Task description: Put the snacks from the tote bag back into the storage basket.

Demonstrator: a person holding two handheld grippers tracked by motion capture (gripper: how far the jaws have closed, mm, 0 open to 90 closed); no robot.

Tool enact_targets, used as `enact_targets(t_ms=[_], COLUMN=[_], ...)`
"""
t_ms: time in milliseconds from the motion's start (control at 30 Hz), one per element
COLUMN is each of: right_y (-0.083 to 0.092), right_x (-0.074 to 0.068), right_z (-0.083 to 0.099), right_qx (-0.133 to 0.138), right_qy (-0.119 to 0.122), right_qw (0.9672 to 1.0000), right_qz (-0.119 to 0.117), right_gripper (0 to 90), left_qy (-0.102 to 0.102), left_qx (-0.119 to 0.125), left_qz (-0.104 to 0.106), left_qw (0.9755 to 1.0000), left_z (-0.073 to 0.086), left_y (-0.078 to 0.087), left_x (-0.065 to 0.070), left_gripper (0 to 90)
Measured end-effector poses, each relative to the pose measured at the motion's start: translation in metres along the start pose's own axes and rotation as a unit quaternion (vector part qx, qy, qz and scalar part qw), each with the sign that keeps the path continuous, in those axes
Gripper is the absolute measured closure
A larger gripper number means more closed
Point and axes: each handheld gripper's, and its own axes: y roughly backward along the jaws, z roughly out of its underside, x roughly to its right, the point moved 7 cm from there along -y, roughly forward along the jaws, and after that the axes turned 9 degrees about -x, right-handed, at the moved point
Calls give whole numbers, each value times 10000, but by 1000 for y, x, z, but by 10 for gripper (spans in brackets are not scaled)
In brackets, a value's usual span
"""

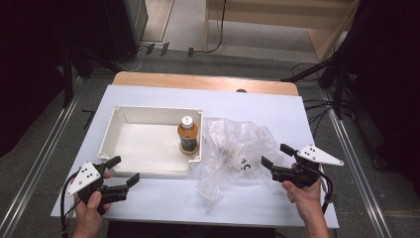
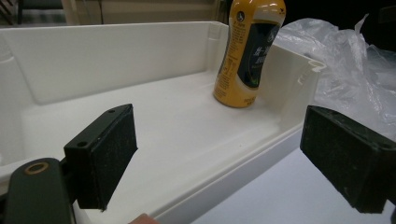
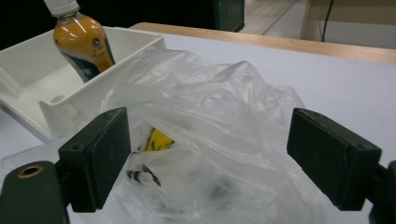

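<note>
With both sets of fingers apart, the right gripper may snag the crinkly clear plastic bag and drag it into the orange bottle in the white tray

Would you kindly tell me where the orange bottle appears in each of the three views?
High view: orange bottle stands upright at centre, in the white tray's near right corner.
Left gripper view: top centre-right, inside the tray.
Right gripper view: top left, tilted by the camera.
Shared landmark: the crumpled plastic bag beside the tray.

bottle label – print too blurred to read | plastic bag – black marks illegible
</note>
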Motion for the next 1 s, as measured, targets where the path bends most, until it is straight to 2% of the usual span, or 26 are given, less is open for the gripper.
enact_targets(t_ms=[133, 233, 400, 667, 1000], right_y=[7, 13, 20, 29, 38], right_x=[7, 10, 17, 27, 37], right_z=[7, 12, 19, 35, 41], right_qx=[47, 115, 131, 56, 115], right_qy=[-56, -92, -112, -115, -225], right_qw=[9999, 9999, 9996, 9986, 9973], right_qz=[131, 71, 218, 520, 683], right_gripper=[146, 146, 150, 166, 183], left_qy=[5, 0, -3, -23, -58], left_qx=[-14, -71, -78, -96, -123], left_qz=[7, 0, 30, -1, -31], left_qw=[10000, 10000, 10000, 10000, 9999], left_z=[0, 1, 1, 1, 2], left_y=[0, -1, -2, -2, -2], left_x=[0, 0, 1, 0, 0], left_gripper=[103, 67, 31, 31, 31])
